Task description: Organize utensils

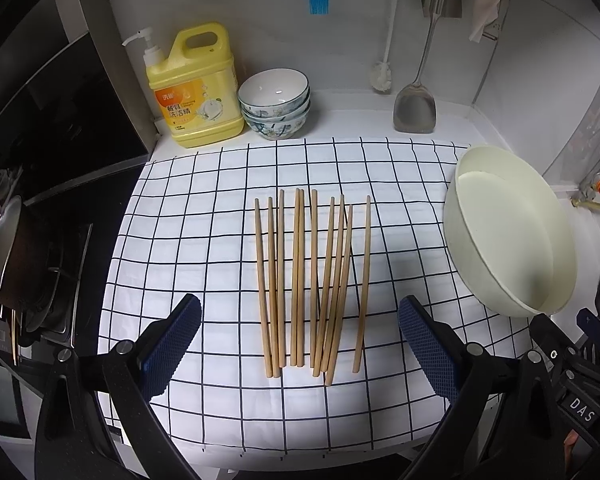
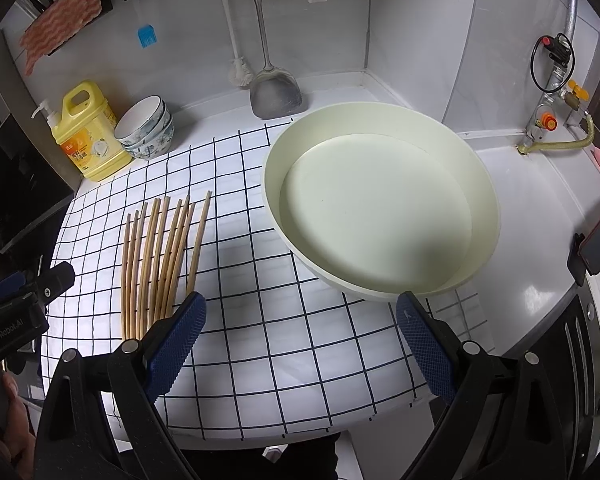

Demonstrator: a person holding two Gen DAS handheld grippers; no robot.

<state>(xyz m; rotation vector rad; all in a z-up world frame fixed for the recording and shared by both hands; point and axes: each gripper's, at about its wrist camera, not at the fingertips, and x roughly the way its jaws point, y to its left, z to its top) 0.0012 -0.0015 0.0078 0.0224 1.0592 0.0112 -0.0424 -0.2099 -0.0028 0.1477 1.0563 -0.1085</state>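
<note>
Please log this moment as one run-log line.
left claw: open, empty | right claw: open, empty | wooden chopsticks: loose on checked cloth | cream basin: empty, right of chopsticks

Bright overhead light, sharp, fisheye-warped, dark corners

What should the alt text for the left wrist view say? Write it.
Ten wooden chopsticks lie side by side on a white grid-patterned cloth, ahead of the open, empty left gripper. An empty cream basin sits to the right; a yellow detergent bottle and stacked bowls stand behind.
</note>
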